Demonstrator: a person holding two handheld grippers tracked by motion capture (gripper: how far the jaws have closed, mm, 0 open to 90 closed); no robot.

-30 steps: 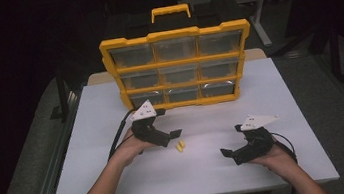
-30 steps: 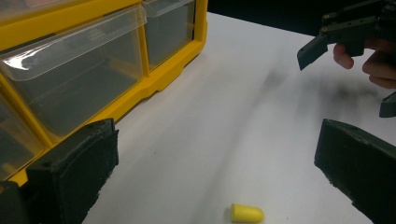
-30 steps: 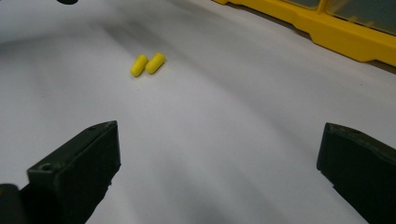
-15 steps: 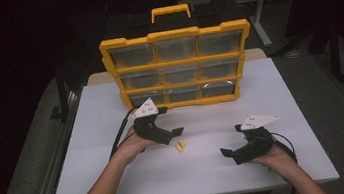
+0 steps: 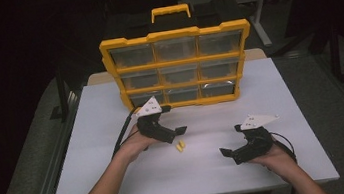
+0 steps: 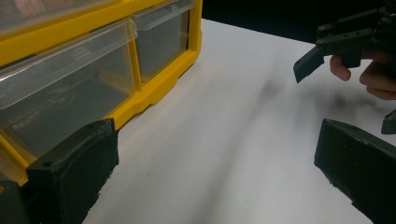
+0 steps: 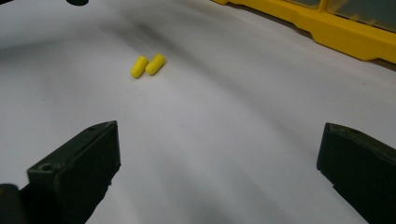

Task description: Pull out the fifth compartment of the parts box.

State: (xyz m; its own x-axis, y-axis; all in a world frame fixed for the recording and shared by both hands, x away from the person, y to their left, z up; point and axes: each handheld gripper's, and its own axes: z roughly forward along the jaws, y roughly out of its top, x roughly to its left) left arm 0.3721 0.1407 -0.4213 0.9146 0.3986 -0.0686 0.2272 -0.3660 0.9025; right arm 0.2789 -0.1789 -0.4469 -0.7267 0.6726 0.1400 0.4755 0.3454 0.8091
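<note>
Both claws gape wide and empty — the left claw (image 5: 177, 130) near the yellow drawer organiser (image 5: 177, 66), the right claw (image 5: 232, 152) facing two yellow earplugs (image 5: 180, 147) on the white worktop (image 5: 282, 107) between them.

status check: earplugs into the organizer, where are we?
Done: nothing visible yet. All drawers of the yellow organizer look shut, and the two yellow earplugs lie loose on the white table, side by side. In hand: nothing. The left tool hangs open near them, and the right tool is open, facing them. Left: grasp the plugs, open a drawer, drop them in, if that is the job.
</note>
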